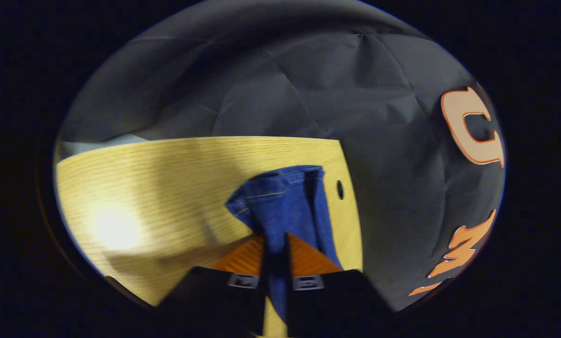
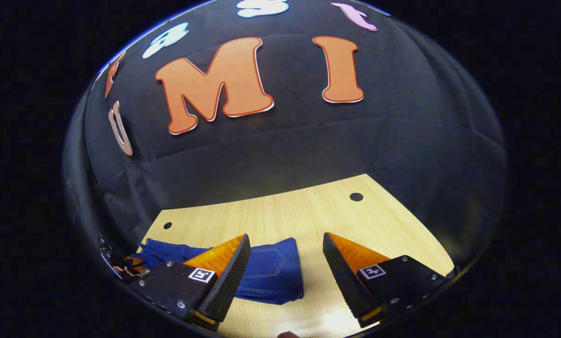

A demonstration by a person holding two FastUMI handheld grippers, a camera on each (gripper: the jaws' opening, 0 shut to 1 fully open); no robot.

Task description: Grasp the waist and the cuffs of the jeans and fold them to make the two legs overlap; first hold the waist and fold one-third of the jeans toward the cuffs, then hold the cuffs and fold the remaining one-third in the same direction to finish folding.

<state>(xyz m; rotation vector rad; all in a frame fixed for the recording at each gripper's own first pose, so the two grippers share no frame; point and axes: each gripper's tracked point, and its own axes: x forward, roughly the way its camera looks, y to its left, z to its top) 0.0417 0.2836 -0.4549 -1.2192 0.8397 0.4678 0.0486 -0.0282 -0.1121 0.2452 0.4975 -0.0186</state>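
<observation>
My left gripper (image 1: 276, 244) is clamped on the jeans (image 1: 285, 202), lifted over the table (image 1: 168, 178). My right gripper (image 2: 285, 263) hangs wide above them. I judge: carry the cloth level, aligning edges before release.

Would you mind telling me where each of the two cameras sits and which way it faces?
Left gripper view: rides the left gripper, looking along fingers shut on the jeans, across the wooden table toward the booth wall.
Right gripper view: rides the right gripper, fingers open, hovering above the jeans' waist end, facing the booth's back wall; the other gripper shows far left.
Shared: the jeans, the table.
</observation>
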